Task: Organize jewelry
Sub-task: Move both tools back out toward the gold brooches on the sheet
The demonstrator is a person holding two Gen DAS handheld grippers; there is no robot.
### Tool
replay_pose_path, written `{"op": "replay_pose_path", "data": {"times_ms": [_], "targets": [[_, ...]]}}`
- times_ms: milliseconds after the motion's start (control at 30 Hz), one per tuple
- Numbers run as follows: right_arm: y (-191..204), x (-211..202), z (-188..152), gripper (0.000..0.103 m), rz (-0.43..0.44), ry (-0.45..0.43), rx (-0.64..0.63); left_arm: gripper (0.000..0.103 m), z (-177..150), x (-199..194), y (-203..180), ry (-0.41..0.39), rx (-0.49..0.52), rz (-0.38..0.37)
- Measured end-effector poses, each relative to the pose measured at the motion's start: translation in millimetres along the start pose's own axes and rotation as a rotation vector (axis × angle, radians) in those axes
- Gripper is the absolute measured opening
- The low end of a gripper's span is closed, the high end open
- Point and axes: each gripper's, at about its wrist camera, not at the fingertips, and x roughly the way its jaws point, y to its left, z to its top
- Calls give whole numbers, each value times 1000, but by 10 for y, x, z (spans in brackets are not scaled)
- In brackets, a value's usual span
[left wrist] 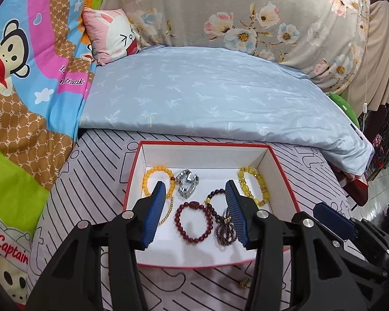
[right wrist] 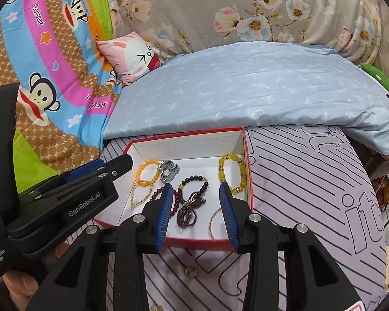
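- My left gripper (left wrist: pixel 195 213) has its jaws parted with nothing pinched between them; the dark red bead bracelet (left wrist: pixel 193 219) only shows through the gap, lying on the box floor.
- My right gripper (right wrist: pixel 195 213) is likewise parted and empty, hanging over the near edge of the red box (right wrist: pixel 248 160).
- The jewelry lies inside: a smooth yellow bead bracelet (left wrist: pixel 153 178) toward the far left corner, a chunkier yellow one (right wrist: pixel 232 172) along the right wall, a shiny faceted silver piece (left wrist: pixel 186 182) between them, and a thin gold bangle (right wrist: pixel 215 223) near the front right corner.
- A small gold trinket (right wrist: pixel 191 271) sits outside on the striped sheet (right wrist: pixel 311 181), just before the box's near edge; I judge it the piece left to collect.
- Risk: it is tiny and the bedding soft, so my ribbed pads could press it into the cloth or snag fabric.
- Risk: the tangled dark beads (right wrist: pixel 186 213) could catch a finger, dragging several strands out together.
- The light cardboard box may shift if I knock its rim.
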Motion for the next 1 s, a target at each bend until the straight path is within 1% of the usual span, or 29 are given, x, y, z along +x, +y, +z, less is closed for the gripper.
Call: {"op": "replay_pose_path", "data": {"times_ms": [200, 467, 700, 867, 933, 1000], "targets": [[48, -145, -131, 37, 2, 2, -6, 46, -159, -152, -15, 2, 12, 0], [78, -322, -448, 37, 5, 30, -18, 49, -519, -282, 36, 40, 3, 0], [124, -419, -813, 38, -11, 70, -50, 50, -867, -397, 134, 69, -13, 18], [172, -411, -1134, 37, -10, 117, -80, 50, -1179, -477, 271, 94, -30, 51], [172, -399, -1241, 37, -9, 135, -84, 50, -1301, -499, 309, 115, -35, 52], [130, -380, -1341, 37, -9, 157, -71, 50, -1427, -550, 313, 128, -38, 37]]}}
